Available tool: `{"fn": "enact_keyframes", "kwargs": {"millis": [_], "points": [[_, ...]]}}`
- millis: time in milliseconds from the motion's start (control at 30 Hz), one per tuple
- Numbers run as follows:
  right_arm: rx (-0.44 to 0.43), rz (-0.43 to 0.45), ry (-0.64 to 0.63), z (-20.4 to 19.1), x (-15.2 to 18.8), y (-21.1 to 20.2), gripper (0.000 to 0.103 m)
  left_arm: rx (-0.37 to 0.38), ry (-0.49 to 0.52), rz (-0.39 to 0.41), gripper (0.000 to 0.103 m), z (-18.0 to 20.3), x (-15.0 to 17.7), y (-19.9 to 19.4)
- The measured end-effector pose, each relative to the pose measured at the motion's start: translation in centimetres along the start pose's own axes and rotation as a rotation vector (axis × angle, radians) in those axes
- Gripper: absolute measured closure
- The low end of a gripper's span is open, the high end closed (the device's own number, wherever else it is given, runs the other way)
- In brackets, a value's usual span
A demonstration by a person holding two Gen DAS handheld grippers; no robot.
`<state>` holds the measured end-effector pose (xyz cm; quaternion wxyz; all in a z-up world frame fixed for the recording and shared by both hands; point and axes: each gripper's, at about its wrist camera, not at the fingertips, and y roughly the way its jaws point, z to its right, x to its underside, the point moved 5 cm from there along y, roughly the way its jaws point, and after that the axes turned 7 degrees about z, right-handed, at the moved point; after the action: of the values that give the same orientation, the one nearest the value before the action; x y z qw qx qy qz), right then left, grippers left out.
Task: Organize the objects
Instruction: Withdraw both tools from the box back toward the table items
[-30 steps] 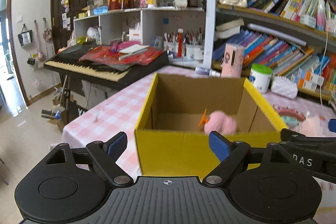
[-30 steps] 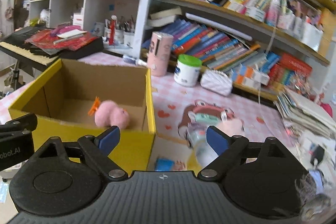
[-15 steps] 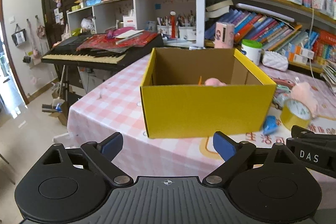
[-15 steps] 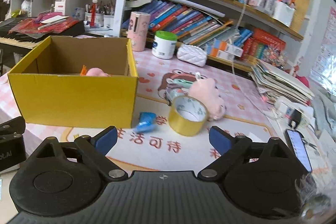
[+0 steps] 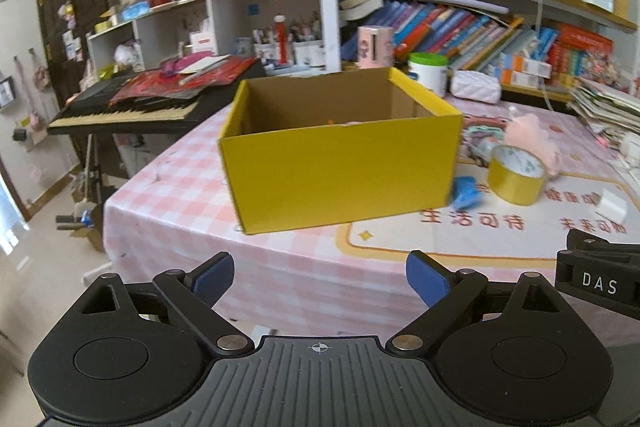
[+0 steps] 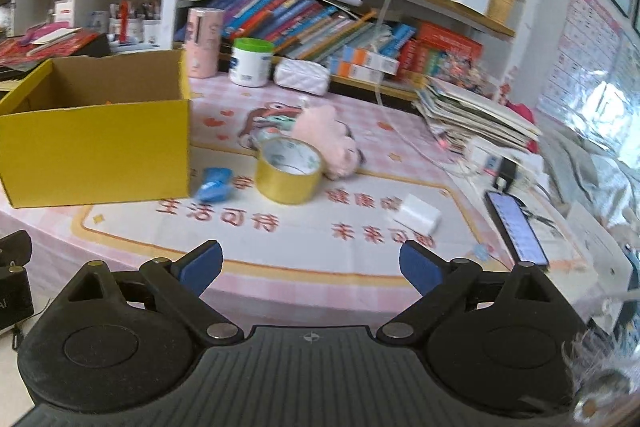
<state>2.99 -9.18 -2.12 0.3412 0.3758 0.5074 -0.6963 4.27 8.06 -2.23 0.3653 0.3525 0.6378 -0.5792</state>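
Yellow box [image 5: 340, 171] with its contents mostly hidden behind the near wall.
Only a sliver of pink and orange [image 5: 347, 123] shows above the rim in the left wrist view; what it is cannot be told. A phone [image 6: 516, 227] shows a screen too small to read. Book spines [image 6: 304, 23] are blurred.

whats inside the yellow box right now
Over the yellow box's front wall, only a sliver of something pink and orange shows low inside, against bare brown cardboard walls. The front wall covers the floor, so anything else there cannot be seen.
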Motion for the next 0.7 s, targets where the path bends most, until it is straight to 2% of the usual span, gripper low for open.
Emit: {"fn": "enact_keyframes", "kwargs": {"millis": [300,700], "points": [[0.07,-0.024,0.053,3.4,1.0,-0.2,0.007,0.094,0.054,0.013,0.008,3.5,-0.4,0.0],[0.088,-0.064,0.071,7.5,1.0,2.8,0.007,0.142,0.08,0.003,0.008,8.7,-1.8,1.8]]}}
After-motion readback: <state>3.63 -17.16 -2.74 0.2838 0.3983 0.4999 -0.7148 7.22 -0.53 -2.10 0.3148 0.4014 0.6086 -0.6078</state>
